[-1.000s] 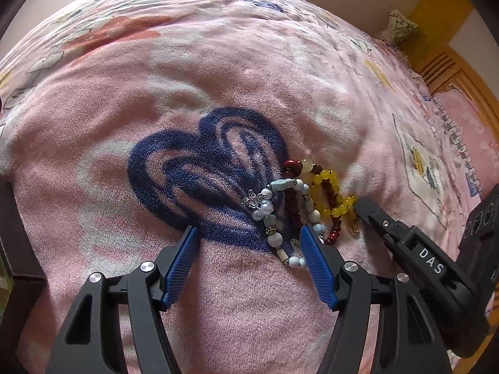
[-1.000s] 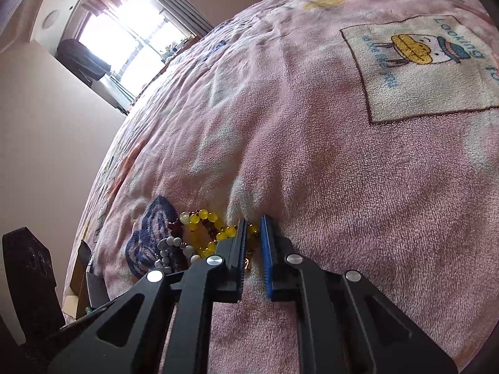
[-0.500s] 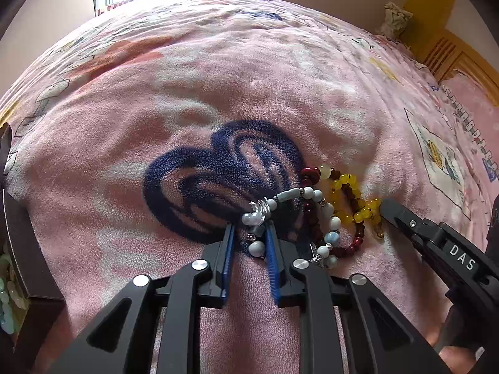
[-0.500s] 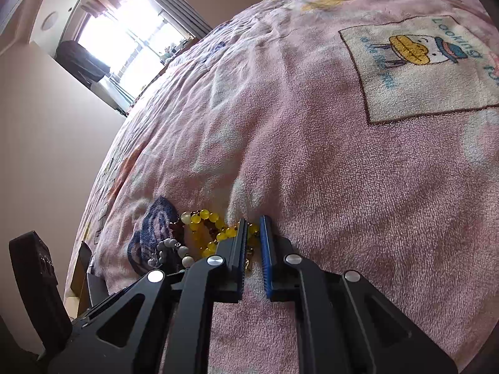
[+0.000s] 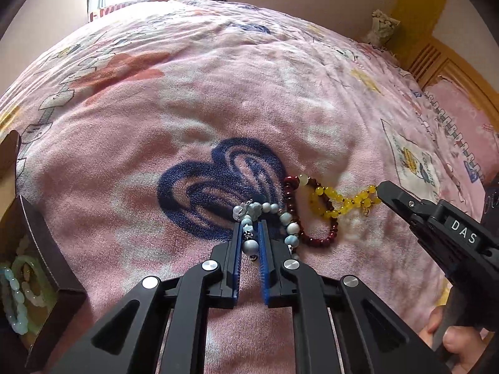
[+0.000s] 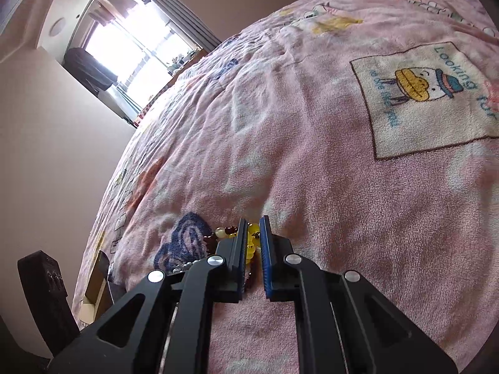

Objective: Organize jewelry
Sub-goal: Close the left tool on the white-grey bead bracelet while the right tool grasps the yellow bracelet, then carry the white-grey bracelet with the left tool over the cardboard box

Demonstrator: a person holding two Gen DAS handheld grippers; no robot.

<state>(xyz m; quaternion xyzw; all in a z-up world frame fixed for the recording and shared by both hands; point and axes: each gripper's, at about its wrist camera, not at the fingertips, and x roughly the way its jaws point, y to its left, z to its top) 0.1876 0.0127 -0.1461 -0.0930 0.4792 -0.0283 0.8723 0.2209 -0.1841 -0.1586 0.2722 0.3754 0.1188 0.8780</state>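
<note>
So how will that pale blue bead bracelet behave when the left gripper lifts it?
The pale blue bead bracelet will probably hang limp, as its strand curves loosely on the blanket. The round beads may slip between the left gripper pads. It touches the dark red bracelet, so might drag it.

Three bead bracelets point(image 5: 312, 212) lie tangled on the bed point(image 5: 218, 93), beside a heart print point(image 5: 215, 187). The left tool point(image 5: 249, 233) grips one strand, the right tool point(image 6: 251, 233) another. A box point(image 5: 37, 265) of bracelets sits far left.

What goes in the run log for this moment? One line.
left gripper: shut on blue-white bracelet | right gripper: shut on yellow bracelet | red bracelet: on blanket
</note>
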